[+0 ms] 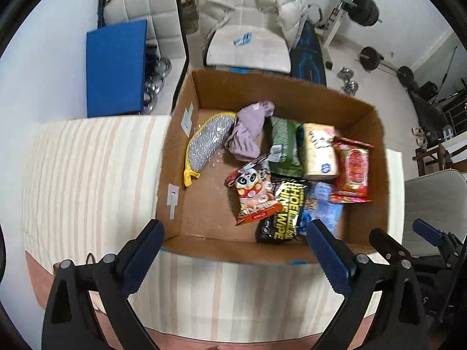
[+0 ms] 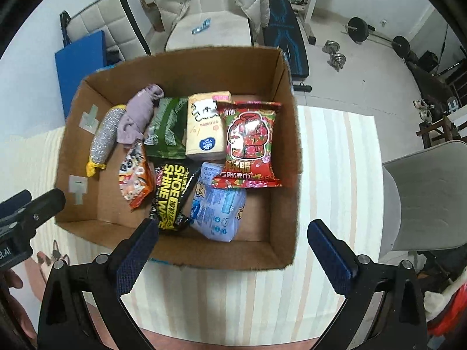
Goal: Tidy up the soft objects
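A cardboard box (image 1: 181, 157) (image 2: 287, 134) stands on the striped table. In it lie a silver scrubbing mitt with yellow trim (image 1: 208, 141) (image 2: 102, 138), a purple cloth (image 1: 248, 131) (image 2: 138, 116), a green pack (image 1: 284, 145) (image 2: 169, 131), a cream tissue pack (image 1: 319, 151) (image 2: 205, 125), a red wipes pack (image 1: 351, 172) (image 2: 251, 143), a panda snack bag (image 1: 254, 189) (image 2: 134, 175), a black shoe-wipe pack (image 1: 284, 213) (image 2: 172, 192) and a blue pack (image 1: 324, 207) (image 2: 219, 207). My left gripper (image 1: 233, 233) is open and empty above the box's near wall. My right gripper (image 2: 230, 233) is open and empty over the near right corner.
The striped tablecloth (image 1: 87, 175) (image 2: 335, 160) covers the table around the box. A padded chair with a puffy coat (image 1: 251, 23) stands behind. A blue board (image 1: 116, 67) leans at the left. Weights (image 2: 335, 54) lie on the floor. A grey chair (image 2: 423, 192) is at the right.
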Tool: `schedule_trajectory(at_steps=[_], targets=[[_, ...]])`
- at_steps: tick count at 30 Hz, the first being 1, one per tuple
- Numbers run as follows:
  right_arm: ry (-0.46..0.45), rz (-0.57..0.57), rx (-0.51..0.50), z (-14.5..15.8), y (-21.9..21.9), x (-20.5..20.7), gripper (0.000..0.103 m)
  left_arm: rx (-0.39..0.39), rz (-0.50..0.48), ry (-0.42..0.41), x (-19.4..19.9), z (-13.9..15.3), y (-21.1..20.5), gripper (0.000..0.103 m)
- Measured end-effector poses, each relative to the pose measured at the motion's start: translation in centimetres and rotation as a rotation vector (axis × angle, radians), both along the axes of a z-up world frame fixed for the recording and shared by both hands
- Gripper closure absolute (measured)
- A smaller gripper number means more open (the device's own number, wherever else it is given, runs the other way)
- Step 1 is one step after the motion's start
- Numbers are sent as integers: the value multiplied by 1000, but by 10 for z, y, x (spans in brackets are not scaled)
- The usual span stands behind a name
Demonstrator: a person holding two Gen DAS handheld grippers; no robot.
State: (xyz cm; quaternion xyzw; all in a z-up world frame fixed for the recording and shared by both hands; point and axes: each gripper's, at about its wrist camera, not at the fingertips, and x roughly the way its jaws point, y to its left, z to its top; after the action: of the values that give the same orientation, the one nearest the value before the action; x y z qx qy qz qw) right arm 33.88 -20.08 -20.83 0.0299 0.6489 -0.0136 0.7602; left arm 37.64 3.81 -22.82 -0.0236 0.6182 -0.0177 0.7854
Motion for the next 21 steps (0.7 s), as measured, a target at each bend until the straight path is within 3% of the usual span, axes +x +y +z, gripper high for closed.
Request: schedule_trajectory(at_steps=[12, 21], targets=[[-186, 16, 56, 104, -7, -86, 0, 7, 6, -209, -99, 102, -10, 3], [-292, 24, 67, 172, -12, -166, 0, 15, -22, -264, -169, 146, -15, 3]])
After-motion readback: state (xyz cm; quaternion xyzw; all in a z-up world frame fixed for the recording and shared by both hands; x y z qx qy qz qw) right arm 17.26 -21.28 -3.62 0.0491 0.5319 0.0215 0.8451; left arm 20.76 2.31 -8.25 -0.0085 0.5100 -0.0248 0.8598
